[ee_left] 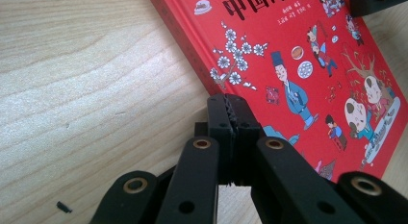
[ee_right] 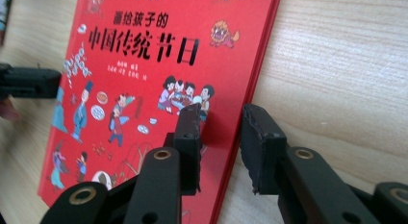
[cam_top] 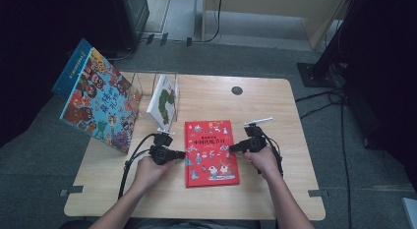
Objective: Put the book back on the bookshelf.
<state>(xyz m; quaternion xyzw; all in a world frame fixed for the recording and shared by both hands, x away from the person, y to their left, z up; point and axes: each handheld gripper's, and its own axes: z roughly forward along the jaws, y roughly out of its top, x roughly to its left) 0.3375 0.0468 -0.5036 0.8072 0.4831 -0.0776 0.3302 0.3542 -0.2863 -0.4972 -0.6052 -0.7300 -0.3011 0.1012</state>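
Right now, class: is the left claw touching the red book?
Cannot tell. In the left gripper view the shut left claw sits at the red book's edge, hiding any contact. In the high view it overlaps that edge, with no plain gap.

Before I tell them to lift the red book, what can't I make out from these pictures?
- Red book: its underside and pages are hidden by its own cover in every view.
- Left tool: shut at the book's left edge; left gripper view cannot show whether it touches the cover.
- Right tool: jaws straddle the book's right edge, apart; contact unclear.
- White book in the clear stand: cover too small in the high view.
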